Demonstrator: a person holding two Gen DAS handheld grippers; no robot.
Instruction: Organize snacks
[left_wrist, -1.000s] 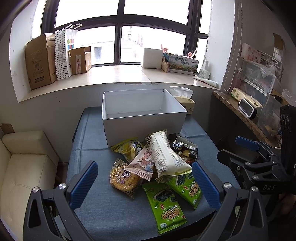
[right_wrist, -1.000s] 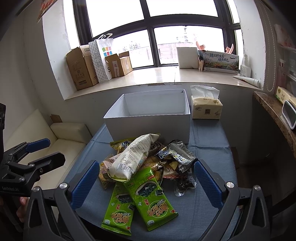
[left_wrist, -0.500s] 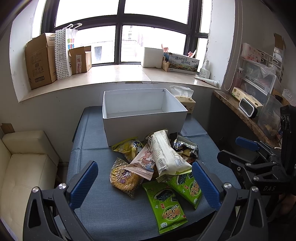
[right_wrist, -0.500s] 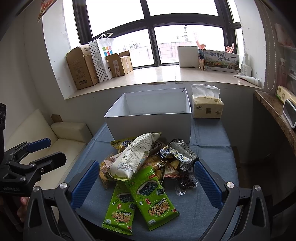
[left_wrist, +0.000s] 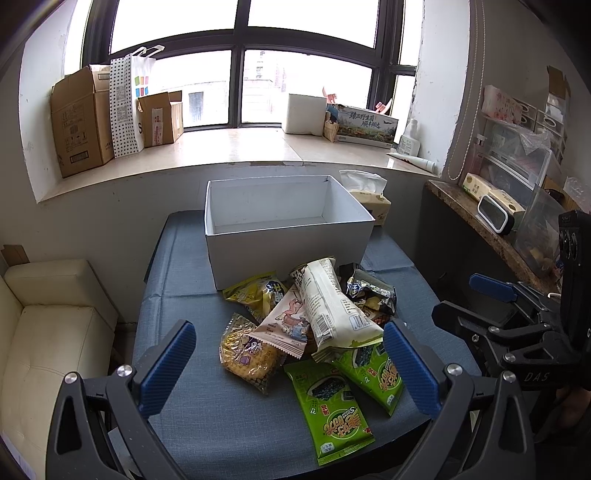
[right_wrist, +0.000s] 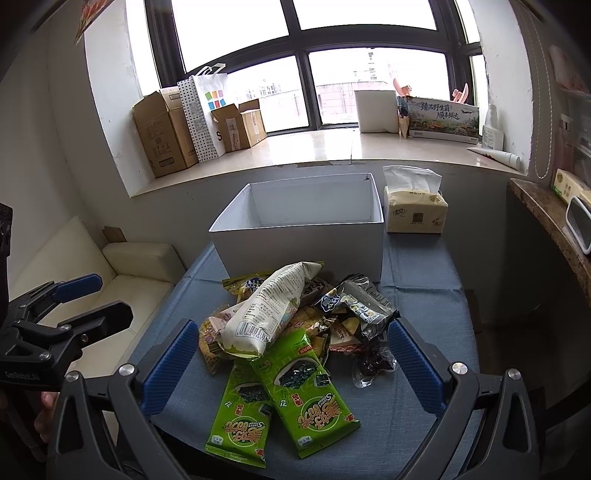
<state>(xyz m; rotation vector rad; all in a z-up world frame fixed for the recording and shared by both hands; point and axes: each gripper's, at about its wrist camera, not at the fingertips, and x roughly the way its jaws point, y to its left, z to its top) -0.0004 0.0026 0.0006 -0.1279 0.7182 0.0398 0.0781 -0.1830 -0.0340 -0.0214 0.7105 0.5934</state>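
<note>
A pile of snack packets lies on the blue-covered table (left_wrist: 177, 258) in front of an open white box (left_wrist: 288, 236) that looks empty. On top is a long white packet (left_wrist: 332, 302), also in the right wrist view (right_wrist: 266, 310). Two green seaweed packets (right_wrist: 303, 387) lie nearest, with a yellow packet (left_wrist: 247, 350), a pink one (left_wrist: 288, 325) and dark wrappers (right_wrist: 354, 306). My left gripper (left_wrist: 288, 369) is open and empty, above the table's near edge. My right gripper (right_wrist: 291, 365) is open and empty, beside it on the right.
A tissue pack (right_wrist: 413, 214) stands right of the box. A cream sofa (left_wrist: 44, 332) is left of the table. A shelf with a clock (left_wrist: 495, 218) is on the right. Cardboard boxes (left_wrist: 81, 118) and a bag sit on the windowsill.
Both grippers have edged slightly forward toward the snack pile. Both stay open; the snacks have not moved.
</note>
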